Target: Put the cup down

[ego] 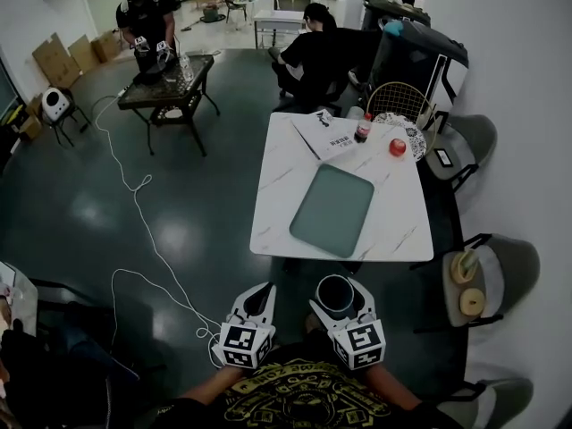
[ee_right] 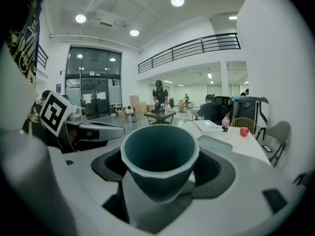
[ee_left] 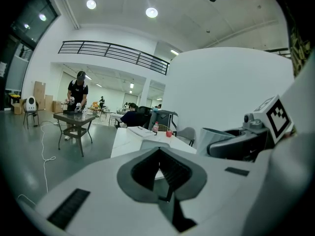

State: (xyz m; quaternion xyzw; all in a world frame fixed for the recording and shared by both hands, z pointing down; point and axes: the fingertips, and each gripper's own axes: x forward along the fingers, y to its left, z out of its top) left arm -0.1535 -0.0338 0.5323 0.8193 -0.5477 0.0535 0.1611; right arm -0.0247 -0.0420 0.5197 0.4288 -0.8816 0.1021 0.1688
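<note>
A dark teal cup [ego: 336, 294] stands upright between the jaws of my right gripper [ego: 338, 300], which is shut on it; in the right gripper view the cup [ee_right: 160, 154] fills the middle and its inside looks empty. My left gripper [ego: 264, 293] is beside it, shut, with nothing between the jaws [ee_left: 160, 156]. Both grippers are held close to my body, short of the near edge of the white marble table [ego: 277, 213]. A green tray [ego: 332, 209] lies on the table's near half.
At the table's far end are a booklet [ego: 326, 135], a bottle [ego: 362, 128], a red apple [ego: 397, 147] and a patterned plate [ego: 415, 139]. Chairs [ego: 514, 271] stand along the right side. A person [ego: 308, 56] sits beyond. A cable [ego: 134, 206] runs across the floor at left.
</note>
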